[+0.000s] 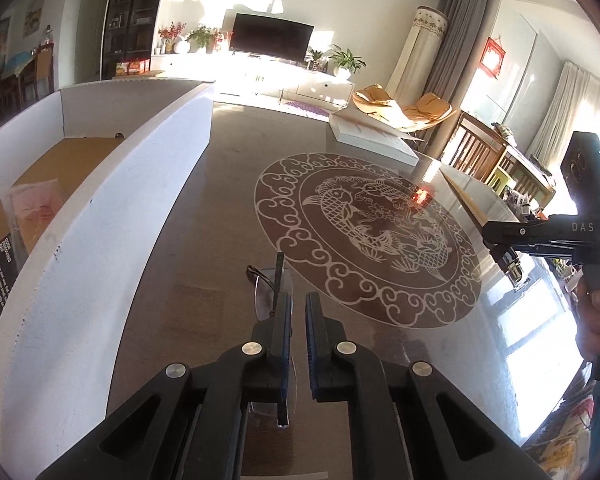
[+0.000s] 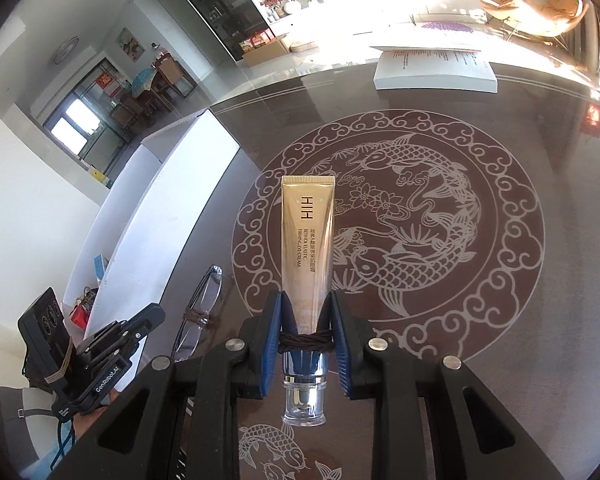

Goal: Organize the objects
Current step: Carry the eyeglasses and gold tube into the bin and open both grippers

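My right gripper is shut on a gold eye-cream tube, pads pressing just above its clear cap, where a brown band is wound round it. The tube hangs above the table's fish medallion. In the left wrist view the right gripper sits far right with the tube pointing up-left. My left gripper has its blue pads almost together, nothing showing in the gap. Rimless eyeglasses lie just under and left of it; a dark temple runs along the left finger. Whether the glasses are gripped I cannot tell.
A long white open box runs along the left side and holds packets; its wall stands near the glasses. A white book lies at the table's far edge. A person's hand holds the right gripper's handle.
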The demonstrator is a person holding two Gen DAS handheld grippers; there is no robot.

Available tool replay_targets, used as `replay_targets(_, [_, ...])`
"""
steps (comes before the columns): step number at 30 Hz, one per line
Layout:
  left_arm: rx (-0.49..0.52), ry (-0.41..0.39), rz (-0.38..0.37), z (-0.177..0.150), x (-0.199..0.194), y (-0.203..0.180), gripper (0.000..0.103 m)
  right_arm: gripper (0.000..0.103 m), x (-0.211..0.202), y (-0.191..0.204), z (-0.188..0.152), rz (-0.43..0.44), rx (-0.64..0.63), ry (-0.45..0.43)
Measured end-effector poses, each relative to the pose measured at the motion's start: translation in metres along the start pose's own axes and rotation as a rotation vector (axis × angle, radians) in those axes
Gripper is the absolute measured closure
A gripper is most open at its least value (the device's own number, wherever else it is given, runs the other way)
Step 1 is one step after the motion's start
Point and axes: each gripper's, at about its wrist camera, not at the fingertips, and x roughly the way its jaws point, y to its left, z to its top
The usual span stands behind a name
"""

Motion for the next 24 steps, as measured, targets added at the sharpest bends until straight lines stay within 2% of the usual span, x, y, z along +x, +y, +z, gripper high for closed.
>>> replay_targets(1, [0.005,0.021,0.011,0.0,0.006,0.0,0.081,0.078,-0.001,0.0,-0.001,0.007,0.003,-0.003])
replay_targets(3, [0.003,0.056,0.039,-0.001,0.02,0.002,0.041,0.078,-0.005,0.002,-0.003,0.016,0.002,-0.007])
replay_targets(5, [-0.007,0.079,0.056,-0.004,0.031,0.005,0.039,0.078,-0.008,0.005,-0.005,0.018,-0.007,-0.01])
replay_targets(6, [-0.012,0.094,0.049,-0.006,0.037,0.007,0.041,0.078,-0.009,0.007,-0.006,0.018,-0.013,-0.012])
replay_targets(7, [-0.015,0.102,0.039,-0.007,0.041,0.008,0.047,0.078,-0.01,0.009,-0.008,0.017,-0.017,-0.013])
replay_targets(8, [-0.011,0.114,0.031,-0.007,0.046,0.009,0.077,0.078,-0.01,0.01,-0.008,0.018,-0.02,-0.013])
replay_targets(9, [-0.004,0.13,0.025,-0.008,0.05,0.009,0.093,0.078,-0.01,0.012,-0.009,0.019,-0.022,-0.012])
replay_targets(11, [0.003,0.096,0.048,-0.007,0.045,0.009,0.093,0.078,-0.009,0.017,-0.01,0.009,-0.032,-0.012])
replay_targets(15, [-0.062,0.007,0.012,0.003,0.016,0.016,0.093,0.078,-0.011,0.032,-0.006,0.023,-0.054,-0.026])
replay_targets(18, [-0.128,-0.084,-0.055,0.018,-0.029,0.023,0.093,0.078,-0.018,0.054,0.005,0.057,-0.083,-0.055])
replay_targets(20, [-0.141,-0.156,-0.063,0.032,-0.066,0.029,0.093,0.078,-0.02,0.077,0.015,0.092,-0.112,-0.072])
replay_targets(22, [-0.155,-0.211,-0.021,0.045,-0.099,0.046,0.093,0.078,-0.016,0.107,0.026,0.13,-0.155,-0.081])
replay_targets(24, [-0.194,-0.225,0.049,0.051,-0.121,0.076,0.093,0.078,-0.004,0.142,0.035,0.18,-0.197,-0.07])
